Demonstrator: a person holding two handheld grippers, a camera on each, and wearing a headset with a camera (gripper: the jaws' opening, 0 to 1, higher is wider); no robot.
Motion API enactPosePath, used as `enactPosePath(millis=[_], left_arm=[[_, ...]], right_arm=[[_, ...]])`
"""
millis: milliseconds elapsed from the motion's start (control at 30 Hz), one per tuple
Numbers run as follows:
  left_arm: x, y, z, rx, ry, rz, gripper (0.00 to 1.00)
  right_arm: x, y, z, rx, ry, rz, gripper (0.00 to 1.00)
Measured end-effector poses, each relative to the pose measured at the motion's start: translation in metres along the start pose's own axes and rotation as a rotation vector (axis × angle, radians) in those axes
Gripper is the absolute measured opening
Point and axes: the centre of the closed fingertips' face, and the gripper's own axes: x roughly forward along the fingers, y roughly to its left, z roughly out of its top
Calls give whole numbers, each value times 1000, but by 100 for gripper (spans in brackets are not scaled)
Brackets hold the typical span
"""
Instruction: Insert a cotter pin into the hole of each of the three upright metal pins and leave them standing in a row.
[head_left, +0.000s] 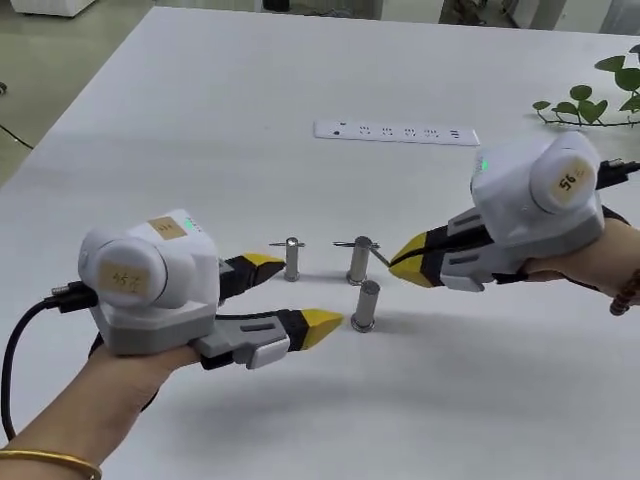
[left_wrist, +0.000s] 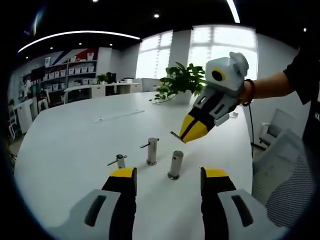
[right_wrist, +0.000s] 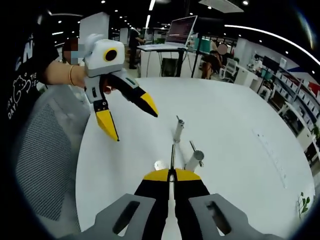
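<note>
One bare pin (head_left: 365, 305) stands on the table (head_left: 200, 130) near the released left hand-held gripper (head_left: 305, 291); the right hand-held gripper (head_left: 400, 262), clenched on a cotter (right_wrist: 172, 155), should square it to the pin, then push straight through.

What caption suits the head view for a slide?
Right gripper holds a cotter pin beside three upright metal pins; left gripper open.

On tabletop (head_left: 180, 130), centre: left pin (head_left: 292, 258) and right pin (head_left: 359, 262) side by side; third pin (head_left: 366, 305) just before right pin. Well behind: power strip (head_left: 396, 132). Far right: plant (head_left: 595, 100). Left of pins: left hand-held gripper (head_left: 300, 290). Right of pins: right hand-held gripper (head_left: 405, 262), cotter pin (right_wrist: 172, 152) between jaws.
</note>
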Motion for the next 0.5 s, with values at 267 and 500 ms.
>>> enactPosePath(millis=[267,500], left_arm=[[1,-5,0,-14,5,-27,40],[2,-12,0,-41,1,-63,27]], right_arm=[[2,15,3,-16,-6,30,0],[5,28,6,-40,-8,52,0]])
